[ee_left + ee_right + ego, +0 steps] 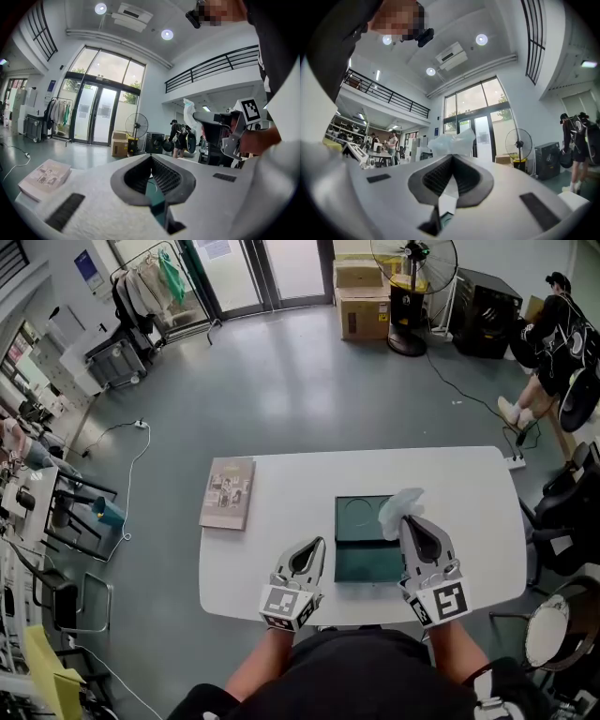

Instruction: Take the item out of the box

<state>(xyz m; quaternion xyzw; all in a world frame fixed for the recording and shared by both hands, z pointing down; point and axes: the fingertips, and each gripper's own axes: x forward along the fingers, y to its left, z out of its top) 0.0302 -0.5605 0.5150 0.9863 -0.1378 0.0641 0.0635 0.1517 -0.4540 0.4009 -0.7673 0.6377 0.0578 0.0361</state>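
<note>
Holding pale wrapped item (pixel 401 506) pinched in right gripper (pixel 413 521) just above the right rim of the box (pixel 361 565), seemingly to clear its wall. With left gripper (pixel 308 549) closed, empty, left of the box, out of the way.

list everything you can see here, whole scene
table: one, white, centre of the grey floor
book: one, tan cover, table's left end
box: one, dark green, lying open mid-table
bag: one, white plastic, above the box's right edge, in the right gripper
fan: one, black, standing at the far wall
cartons: two, brown, stacked left of the fan
clothes rack: one, hung with garments, far left
person: one, dark clothes, far right
left gripper: one, white, jaws shut and empty, left of the box
right gripper: one, white, shut on the bag
</note>
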